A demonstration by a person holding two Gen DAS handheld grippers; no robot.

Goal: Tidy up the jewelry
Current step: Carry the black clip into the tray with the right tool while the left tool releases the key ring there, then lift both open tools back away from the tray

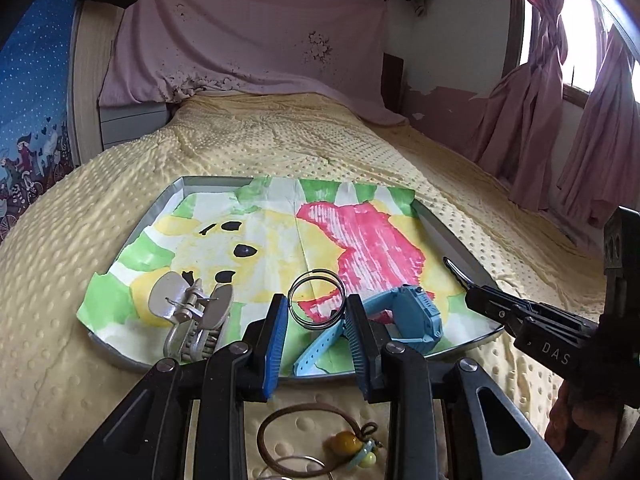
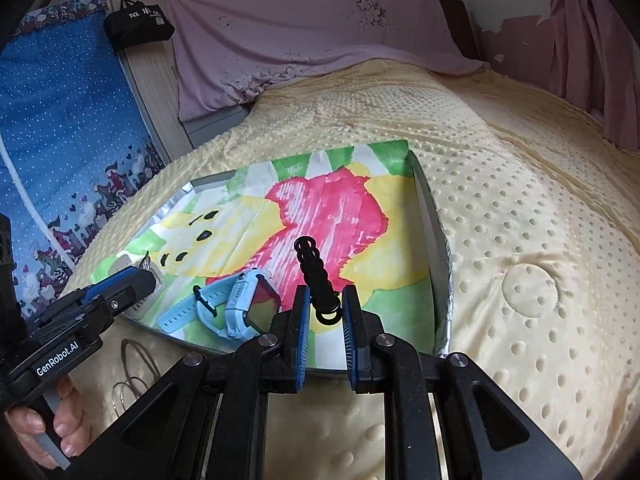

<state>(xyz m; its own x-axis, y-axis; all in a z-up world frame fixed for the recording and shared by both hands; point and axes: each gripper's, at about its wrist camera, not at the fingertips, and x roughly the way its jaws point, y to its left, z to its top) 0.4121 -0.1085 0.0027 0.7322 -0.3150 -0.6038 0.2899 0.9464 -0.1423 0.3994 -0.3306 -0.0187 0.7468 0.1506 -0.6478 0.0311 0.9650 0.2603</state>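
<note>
My left gripper [image 1: 316, 309] is shut on a pair of thin silver bangles [image 1: 297, 280], which stand upright between its blue pads over the tray's near edge. A black beaded piece [image 2: 310, 258] sticks forward out of my right gripper [image 2: 325, 305], which is shut on it above the tray's right side. From the left wrist, the right gripper [image 1: 471, 294] shows at the right with the black piece [image 1: 453, 268] at its tip. A blue watch [image 1: 412, 312] and a grey claw hair clip [image 1: 192, 312] lie in the paper-lined metal tray [image 1: 452, 236].
The tray [image 2: 434, 240] rests on a yellow dotted bedspread [image 1: 280, 148]. A brown hair tie with yellow beads [image 1: 352, 440] and more silver rings [image 2: 124, 396] lie on the bed in front of it. A hand [image 2: 40, 428] holds the left gripper [image 2: 136, 280].
</note>
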